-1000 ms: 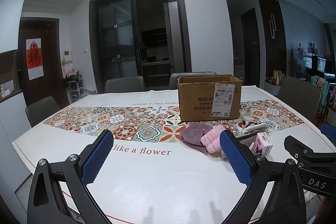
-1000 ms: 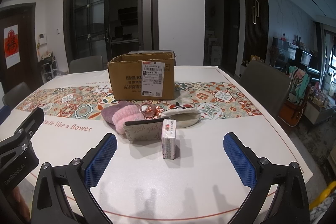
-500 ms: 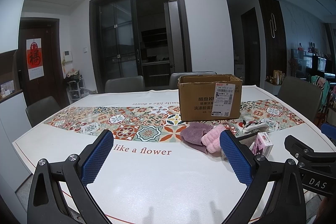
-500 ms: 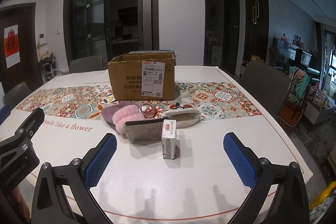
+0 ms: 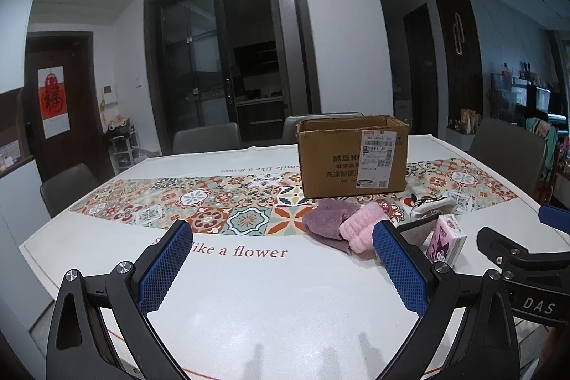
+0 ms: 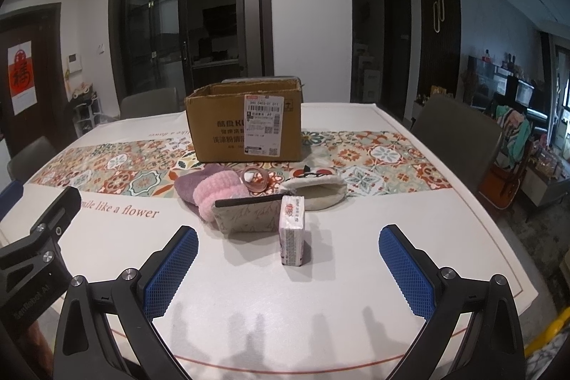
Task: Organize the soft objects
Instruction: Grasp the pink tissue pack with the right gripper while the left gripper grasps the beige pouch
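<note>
An open cardboard box stands on the patterned runner, also in the left wrist view. In front of it lie a purple cloth, a pink fluffy cloth, a beige pouch, a white plush pouch, a pink ring and an upright tissue pack. My right gripper is open and empty, just short of the tissue pack. My left gripper is open and empty, left of the cloths.
The white table has its front edge close under both grippers. Grey chairs stand around it, one at the right and several behind. The left gripper's body shows at the left of the right wrist view.
</note>
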### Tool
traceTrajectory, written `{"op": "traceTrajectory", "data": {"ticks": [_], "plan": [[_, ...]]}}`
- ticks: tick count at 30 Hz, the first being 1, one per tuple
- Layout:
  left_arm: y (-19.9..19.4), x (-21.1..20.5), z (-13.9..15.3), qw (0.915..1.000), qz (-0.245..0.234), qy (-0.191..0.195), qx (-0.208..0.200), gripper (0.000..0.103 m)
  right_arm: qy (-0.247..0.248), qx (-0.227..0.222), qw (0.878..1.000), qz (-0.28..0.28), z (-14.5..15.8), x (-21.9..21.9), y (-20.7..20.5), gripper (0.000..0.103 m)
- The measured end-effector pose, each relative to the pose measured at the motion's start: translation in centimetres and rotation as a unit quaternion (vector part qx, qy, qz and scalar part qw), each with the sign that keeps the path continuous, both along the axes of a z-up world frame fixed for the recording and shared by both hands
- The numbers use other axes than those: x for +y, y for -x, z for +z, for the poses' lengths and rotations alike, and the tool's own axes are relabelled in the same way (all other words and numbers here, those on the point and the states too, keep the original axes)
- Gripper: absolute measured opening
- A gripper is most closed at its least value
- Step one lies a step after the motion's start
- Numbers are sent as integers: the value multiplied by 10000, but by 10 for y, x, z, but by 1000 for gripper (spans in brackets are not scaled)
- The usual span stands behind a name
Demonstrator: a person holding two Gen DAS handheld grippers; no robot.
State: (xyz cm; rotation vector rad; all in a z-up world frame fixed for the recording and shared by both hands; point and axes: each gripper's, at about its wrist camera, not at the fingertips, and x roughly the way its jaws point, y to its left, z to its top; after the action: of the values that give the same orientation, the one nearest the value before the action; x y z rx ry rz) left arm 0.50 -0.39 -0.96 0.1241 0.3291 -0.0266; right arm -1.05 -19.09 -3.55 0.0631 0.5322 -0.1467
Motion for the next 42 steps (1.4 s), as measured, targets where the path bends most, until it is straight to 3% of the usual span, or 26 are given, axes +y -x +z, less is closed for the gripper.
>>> {"op": "traceTrajectory", "data": {"ticks": [13,27,34,42], "plan": [[-33,-30,-12,9958,-871,-248,137,90,141,18,9999,-4,-14,-8,-24,102],[-66,-55,-40,9778,-1966,-436,571,66,-111,338,9993,120,-29,-26,-64,80],[-82,-67,-57,9695,-2239,-521,853,52,-117,570,9980,229,-44,-24,-81,71],[-94,-76,-65,9632,-2430,-707,906,45,-350,858,9954,244,-58,-30,-97,64]]}}
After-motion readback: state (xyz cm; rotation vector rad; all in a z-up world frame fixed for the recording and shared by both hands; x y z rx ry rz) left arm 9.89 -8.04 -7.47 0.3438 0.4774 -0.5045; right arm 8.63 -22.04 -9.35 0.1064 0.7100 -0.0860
